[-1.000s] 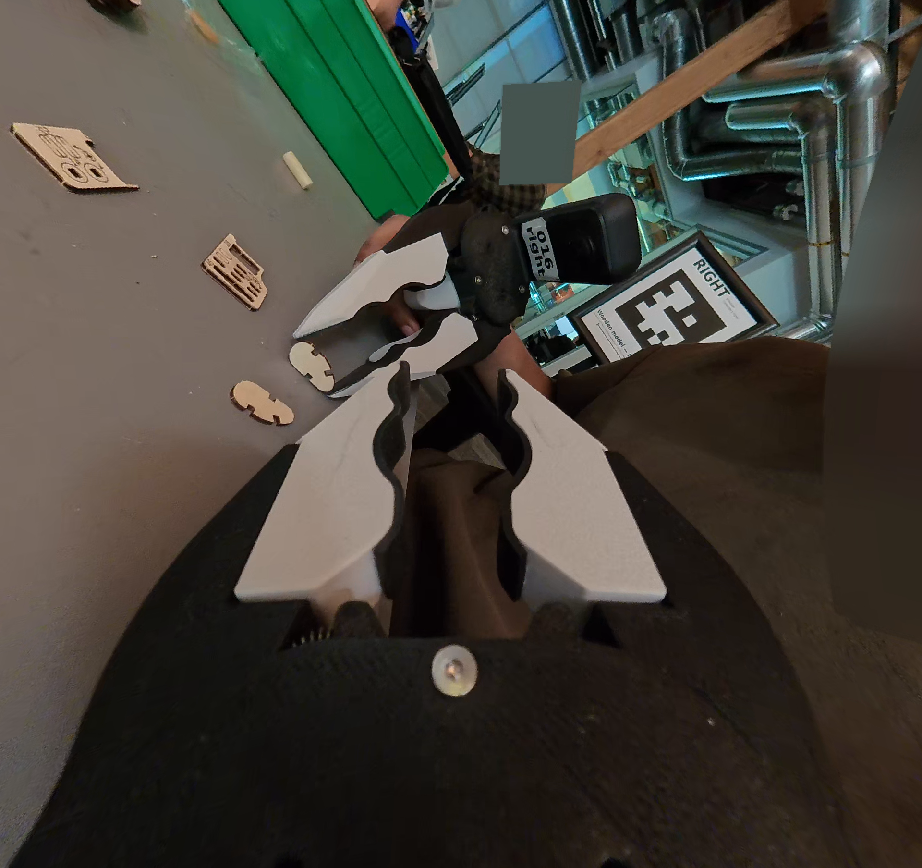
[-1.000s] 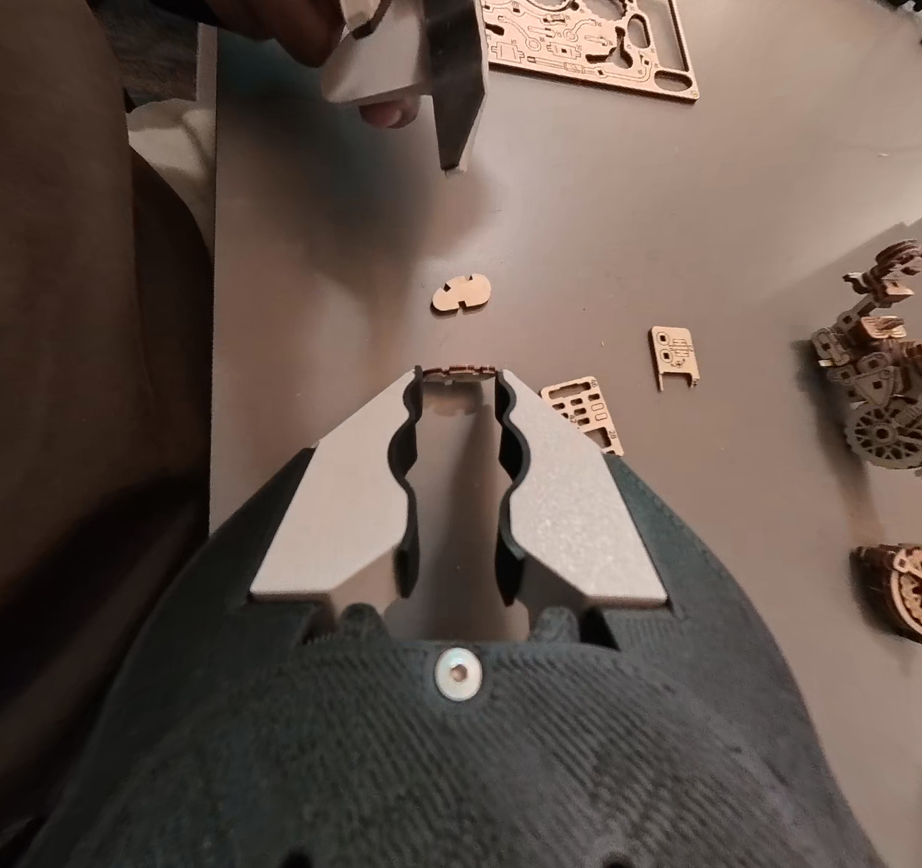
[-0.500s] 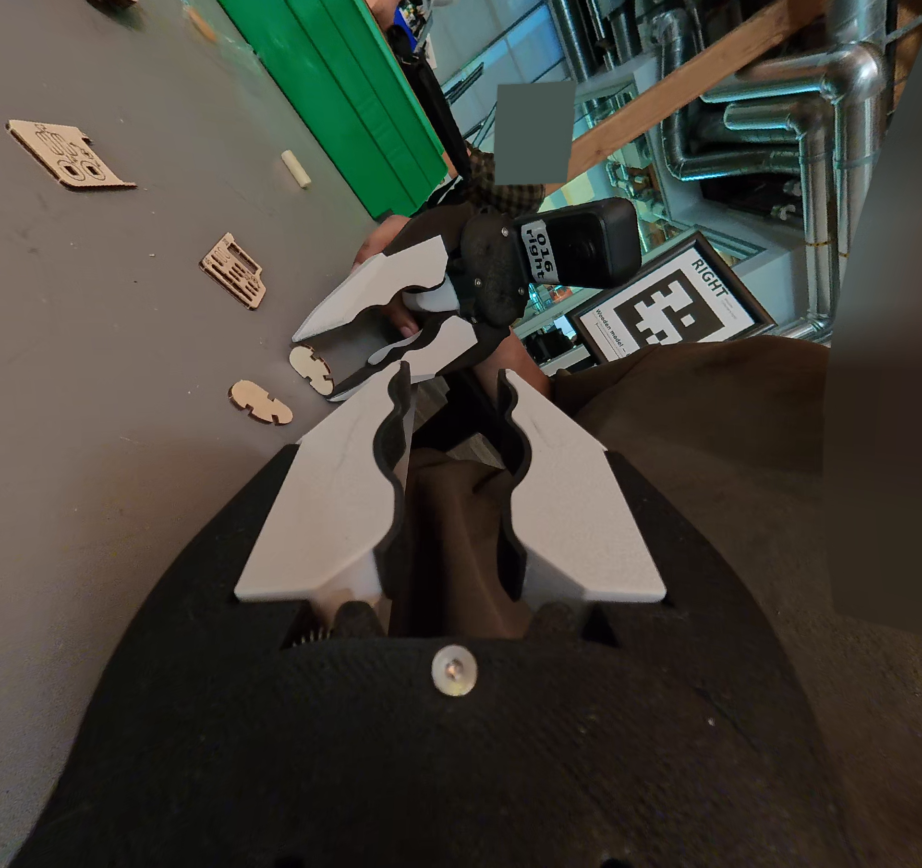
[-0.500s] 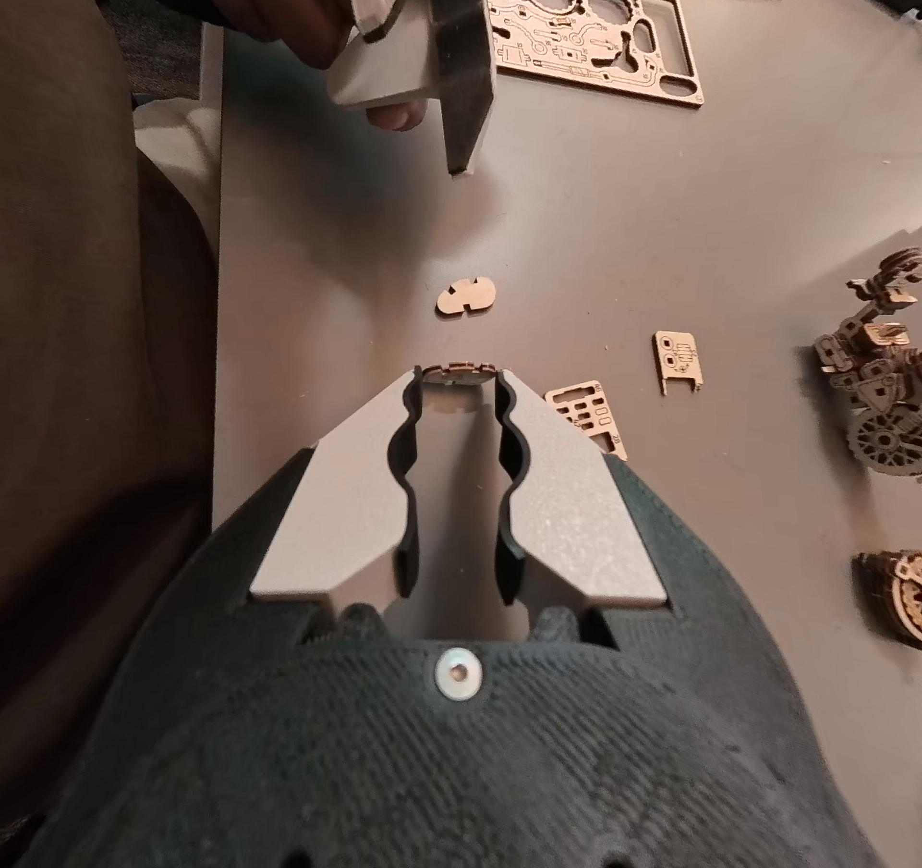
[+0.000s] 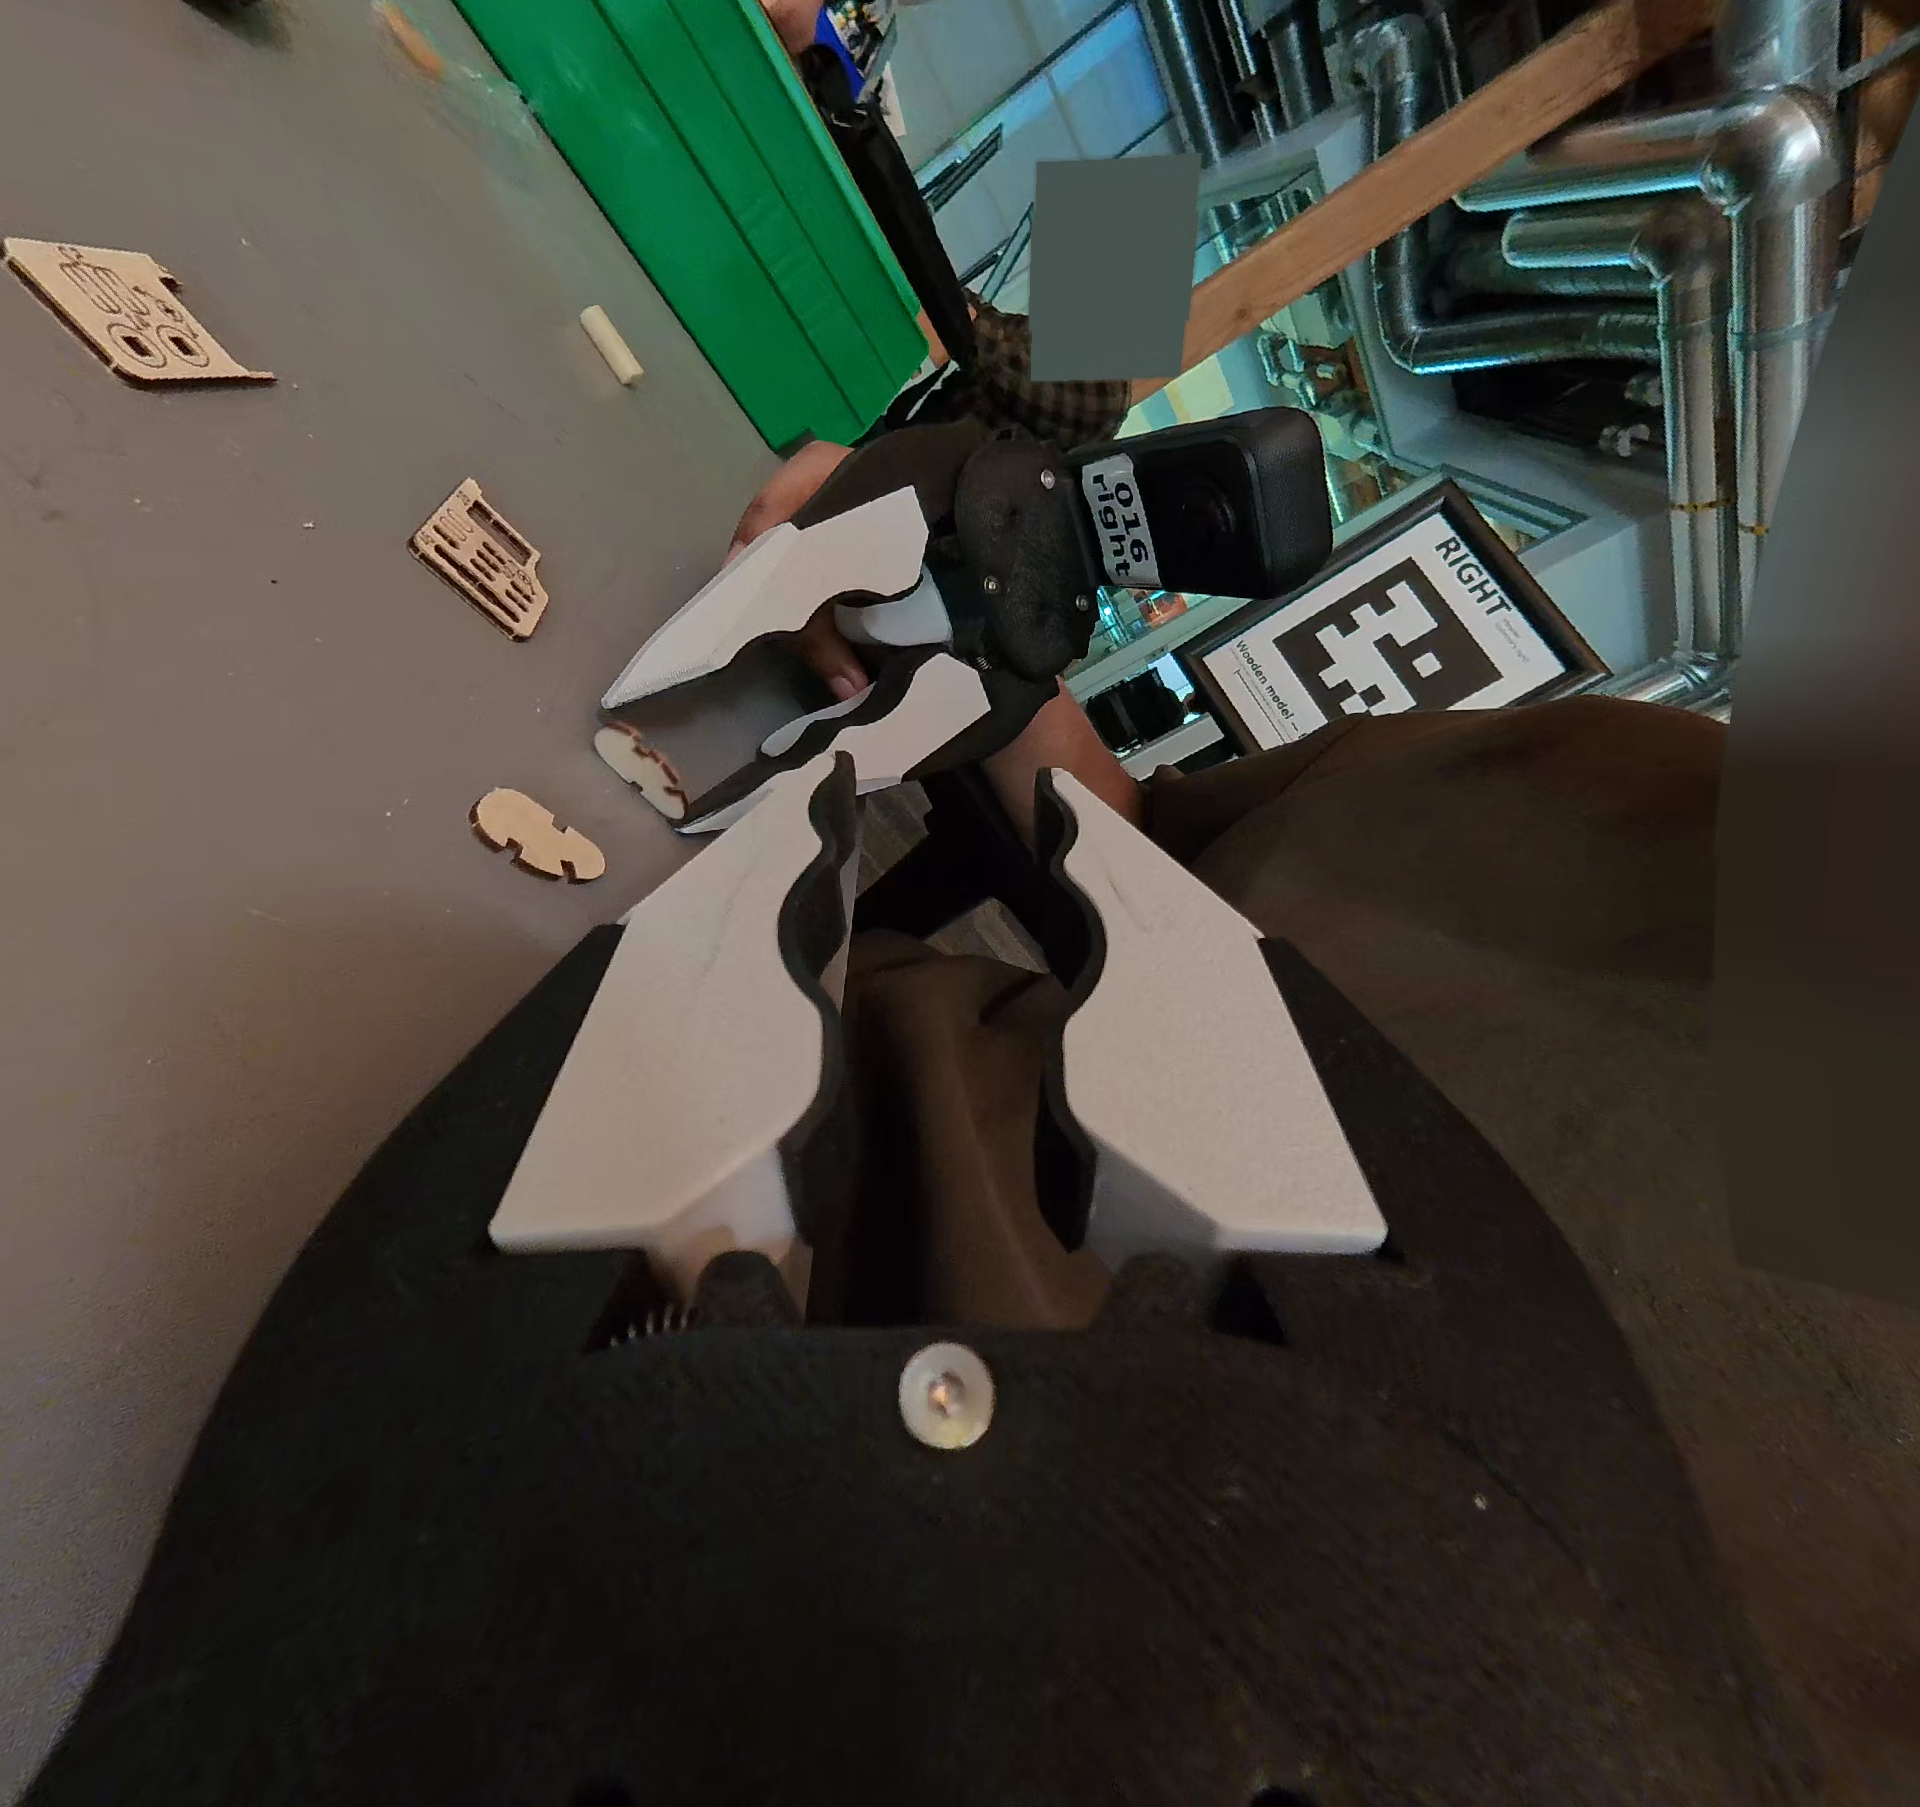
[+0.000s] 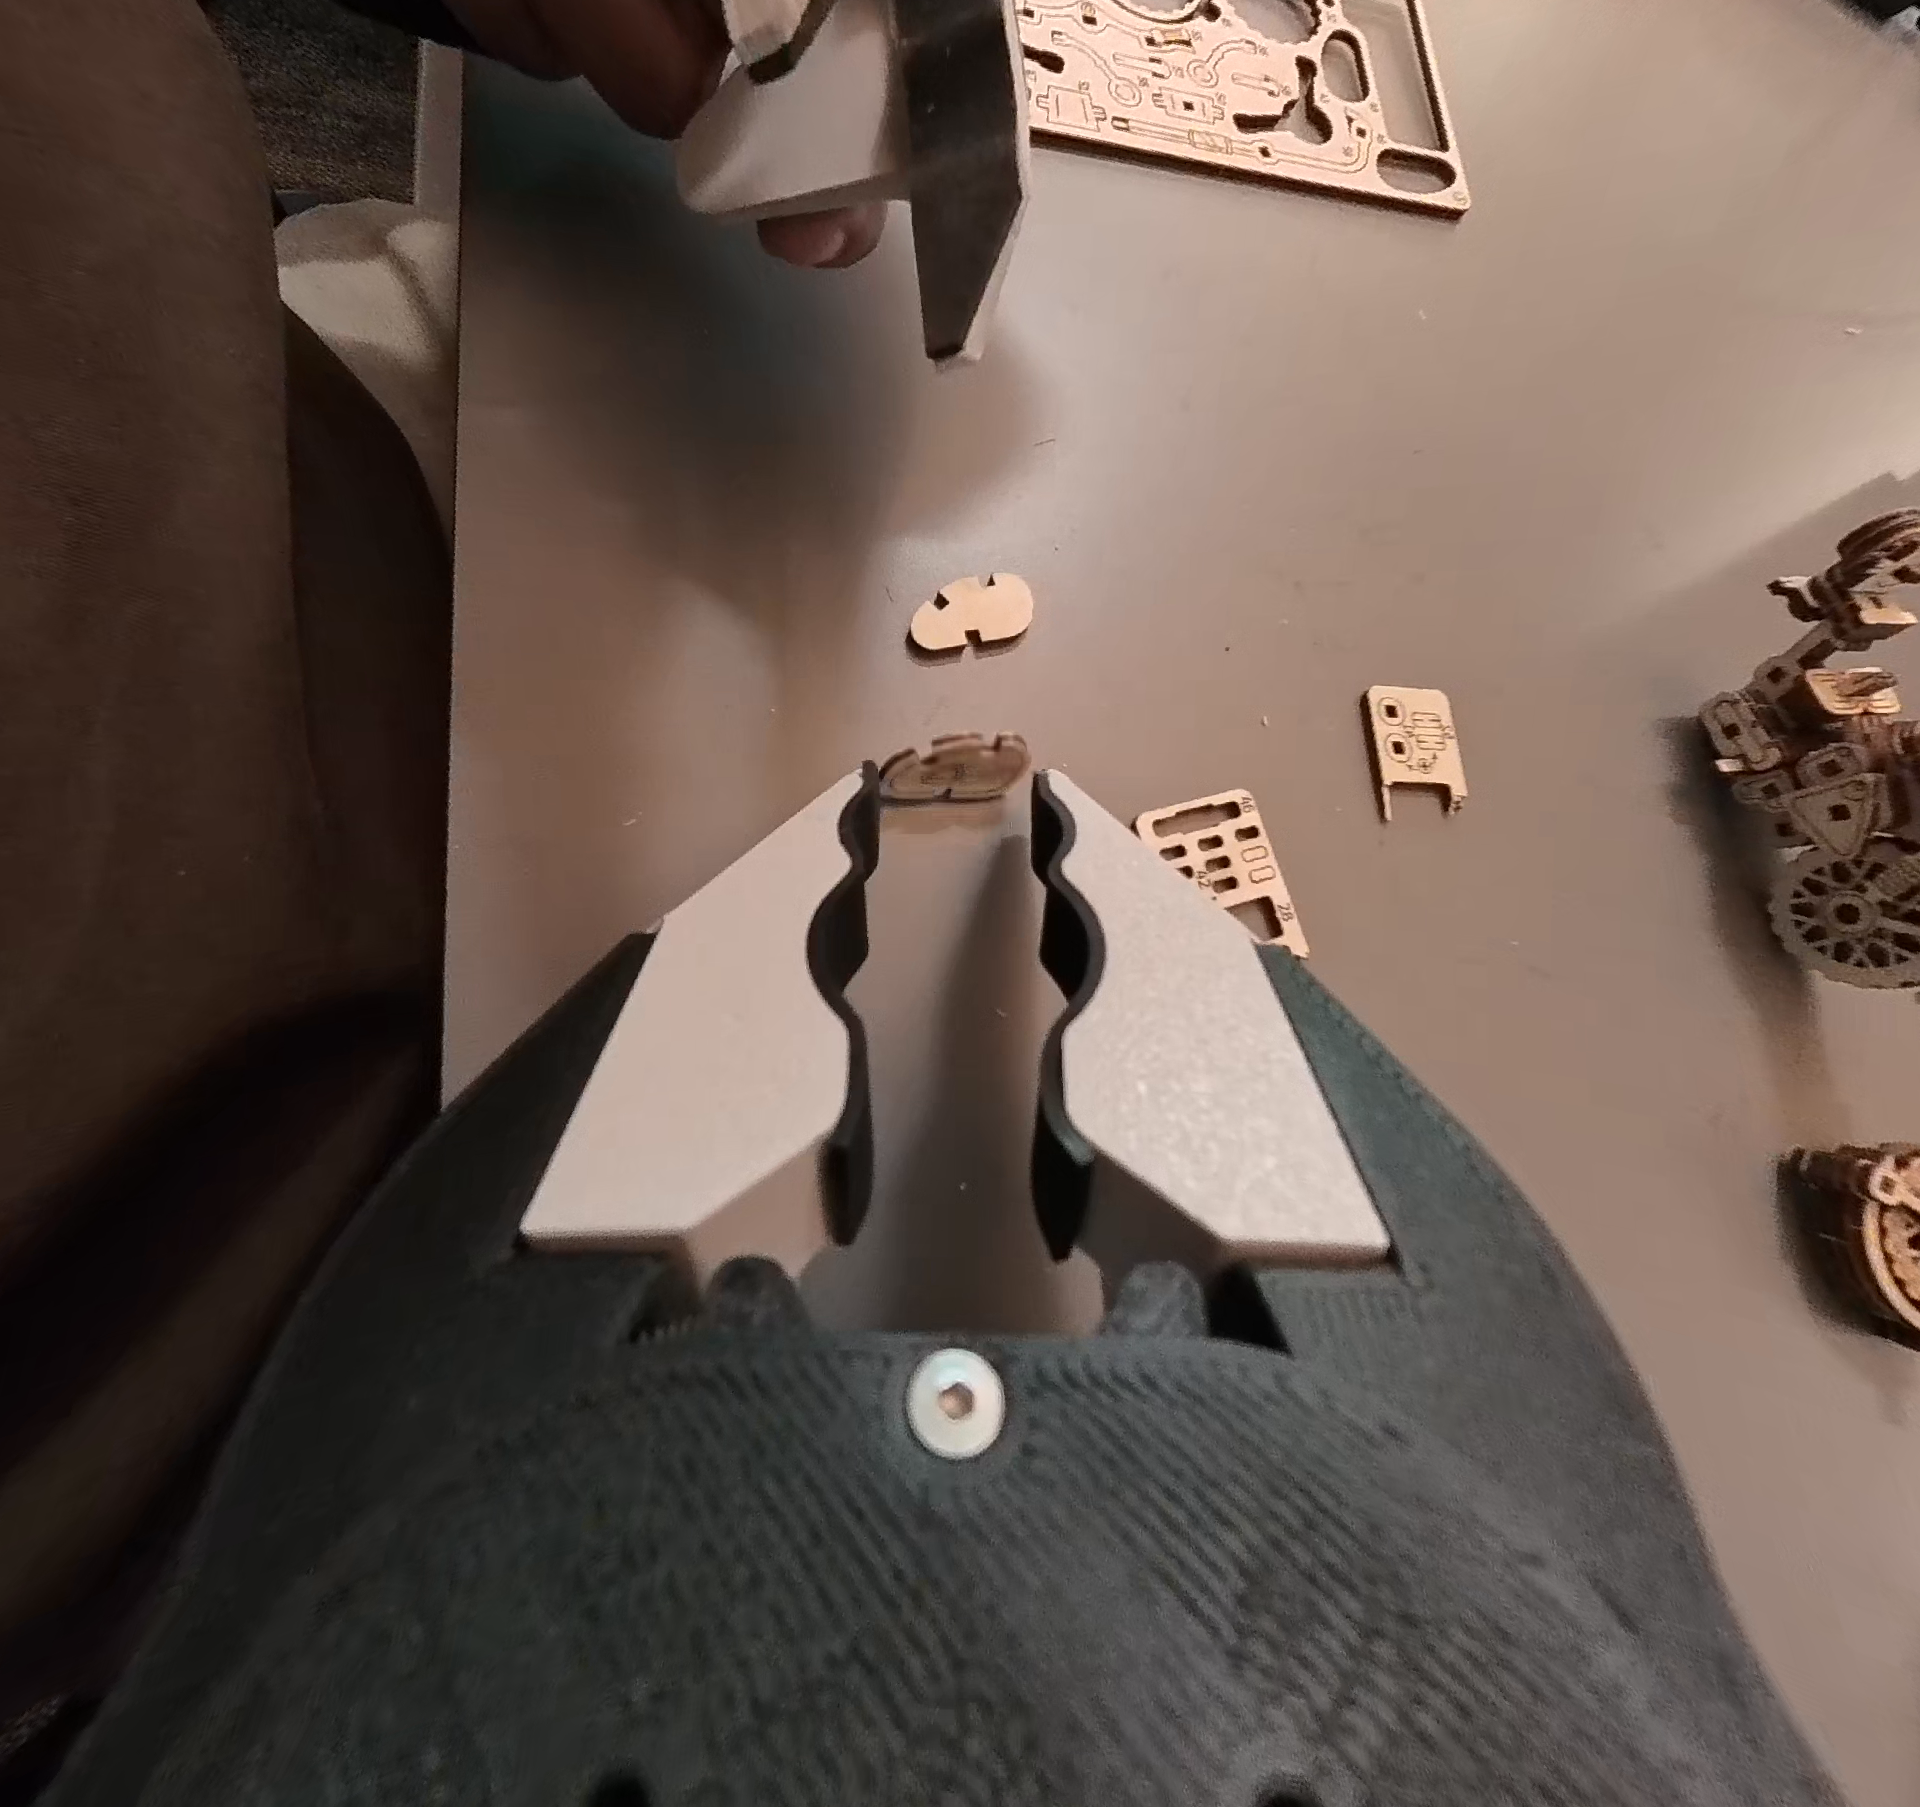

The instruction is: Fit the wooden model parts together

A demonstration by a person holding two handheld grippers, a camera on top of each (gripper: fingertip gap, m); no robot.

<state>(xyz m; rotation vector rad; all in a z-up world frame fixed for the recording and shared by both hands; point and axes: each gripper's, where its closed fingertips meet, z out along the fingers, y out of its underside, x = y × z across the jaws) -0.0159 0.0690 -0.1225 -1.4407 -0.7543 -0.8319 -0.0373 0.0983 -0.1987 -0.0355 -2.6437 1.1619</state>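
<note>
Since a moment ago the notched oval (image 6: 956,770) at my right claw (image 6: 954,786) has tipped up: it was a thin edge between the tips, and now its engraved face shows to that camera. The right claw itself has hardly shifted. It is narrow, pinching the oval by its two ends at the very tips, low over the grey table (image 6: 1351,407) near its left edge. From the left wrist view the oval spans the gap between those tips and stands on edge against the tabletop.

My left claw (image 5: 945,791) is partly open and holds nothing. It hangs past the table edge, turned on its side, pointing at the brown clothing (image 5: 1455,926) and at the right claw just ahead of it. In the right wrist view it sits above the table, well beyond the oval, one finger pointing down.

A second oval (image 6: 971,609) lies flat just beyond the held one, apart from it. Right of my right claw lies a slotted card (image 6: 1226,874), partly hidden by the finger, and past it a small plate (image 6: 1415,749). A large cut sheet (image 6: 1236,84) lies at the far side, and a built model (image 6: 1829,822) stands at the right edge.
</note>
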